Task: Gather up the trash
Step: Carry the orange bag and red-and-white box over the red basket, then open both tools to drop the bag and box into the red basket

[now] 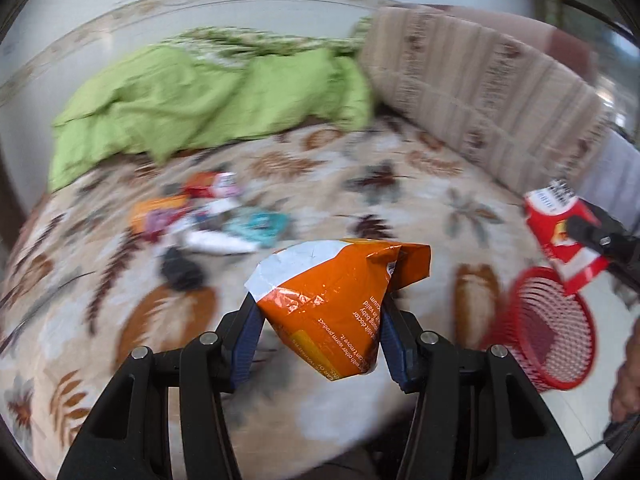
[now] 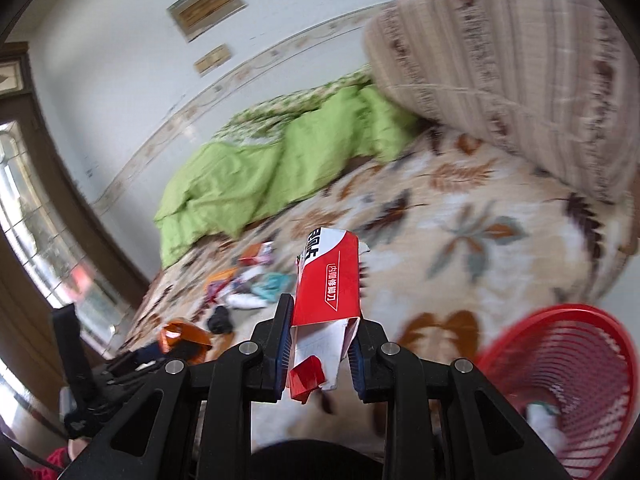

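My left gripper (image 1: 320,312) is shut on a crumpled orange and white wrapper (image 1: 336,292), held above the patterned bed cover. My right gripper (image 2: 322,320) is shut on a flattened red and white carton (image 2: 326,288). The left wrist view shows that carton (image 1: 560,232) at the right, just above the red mesh basket (image 1: 548,328). From the right wrist camera the basket (image 2: 572,380) lies at the lower right with something white inside, and the orange wrapper (image 2: 180,338) shows at the lower left. A pile of more wrappers and cartons (image 1: 208,216) lies on the bed, further off.
A green quilt (image 1: 208,100) is bunched at the back of the bed, and a striped beige bolster (image 1: 480,84) lies at the right. A small dark object (image 1: 180,272) rests near the trash pile. A hand (image 1: 628,376) shows at the right edge. A window stands at the left (image 2: 36,216).
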The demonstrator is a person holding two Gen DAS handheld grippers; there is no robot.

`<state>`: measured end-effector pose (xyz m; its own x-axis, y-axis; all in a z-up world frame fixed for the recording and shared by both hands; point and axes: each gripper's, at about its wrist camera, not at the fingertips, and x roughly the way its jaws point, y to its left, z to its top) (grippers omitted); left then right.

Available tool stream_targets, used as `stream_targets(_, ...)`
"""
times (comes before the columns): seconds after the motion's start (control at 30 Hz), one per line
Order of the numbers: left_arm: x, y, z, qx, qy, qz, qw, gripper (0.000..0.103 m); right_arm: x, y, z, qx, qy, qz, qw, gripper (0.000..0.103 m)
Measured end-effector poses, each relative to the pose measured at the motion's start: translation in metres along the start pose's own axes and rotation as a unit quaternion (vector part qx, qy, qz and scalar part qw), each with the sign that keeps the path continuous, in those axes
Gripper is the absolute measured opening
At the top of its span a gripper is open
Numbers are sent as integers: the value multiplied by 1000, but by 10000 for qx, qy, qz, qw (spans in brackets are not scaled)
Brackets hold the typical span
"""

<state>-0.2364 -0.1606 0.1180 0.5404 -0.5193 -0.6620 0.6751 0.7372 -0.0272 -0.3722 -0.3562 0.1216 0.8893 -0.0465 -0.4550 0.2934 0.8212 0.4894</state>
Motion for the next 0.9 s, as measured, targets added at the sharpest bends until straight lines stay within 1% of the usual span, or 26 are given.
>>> stream_targets(0.03, 2, -11, 4, 66, 44, -184, 9998, 53, -10, -12, 0, 58, -26, -179, 9998, 26)
stream_targets(0.07, 5, -31, 8, 167, 129, -510, 9985, 53, -19, -26, 0, 136, -28, -358, 9993, 26)
stream_targets(0.1, 8, -44, 11, 228, 195, -735, 9968, 53, -26, -37, 0, 210, -36, -480, 9986, 26)
stream_targets(0.13, 13, -66, 14, 318, 328, -1077, 9931, 53, -35, -50, 0, 292, -56, -625, 9976, 26)
stream_targets(0.17, 18, -81, 16, 376, 447, -1285, 9900, 53, -44, -63, -2, 359, -65, -790, 9962, 26)
stream_targets(0.2, 25, -100, 17, 457, 626, -1539, 9851, 53, -51, -75, -4, 418, -63, -947, 9946, 26)
stream_targets(0.27, 37, -132, 17, 535, 865, -1896, 9766, 53, -63, -93, -8, 553, -74, -1168, 9916, 26)
stream_targets(0.3, 41, -141, 17, 560, 933, -1979, 9742, 53, -67, -105, -11, 663, -42, -1280, 9895, 26)
stream_targets(0.33, 50, -159, 15, 654, 1062, -2100, 9697, 53, -69, -114, -14, 721, 11, -1335, 9884, 26)
stream_targets(0.37, 55, -170, 15, 726, 1134, -2186, 9665, 53, -69, -121, -17, 768, 83, -1405, 9871, 28)
stream_targets(0.43, 65, -188, 12, 824, 1260, -2257, 9625, 55, -70, -132, -21, 830, 168, -1606, 9834, 33)
stream_targets(0.47, 68, -192, 11, 814, 1320, -2274, 9614, 56, -68, -136, -23, 820, 263, -1676, 9821, 47)
stream_targets(0.5, 69, -192, 10, 780, 1372, -2325, 9597, 58, -67, -140, -24, 832, 332, -1760, 9803, 55)
stream_targets(0.57, 69, -189, 11, 720, 1396, -2423, 9574, 60, -70, -145, -26, 872, 341, -1892, 9775, 55)
stream_targets(0.6, 66, -184, 11, 719, 1362, -2397, 9586, 62, -72, -147, -26, 859, 316, -1919, 9771, 55)
stream_targets(0.63, 63, -176, 14, 678, 1291, -2329, 9615, 65, -74, -147, -24, 825, 254, -1983, 9763, 55)
stream_targets(0.7, 62, -164, 18, 556, 1231, -2283, 9642, 66, -73, -143, -19, 751, 128, -2011, 9766, 55)
stream_targets(0.77, 57, -142, 22, 355, 1124, -2190, 9686, 66, -70, -139, -15, 745, 82, -1937, 9782, 55)
stream_targets(0.8, 55, -131, 23, 303, 1075, -2085, 9716, 66, -68, -136, -13, 734, 92, -1857, 9798, 55)
stream_targets(0.9, 51, -95, 23, 105, 984, -1755, 9795, 66, -52, -117, -7, 603, 177, -1484, 9869, 55)
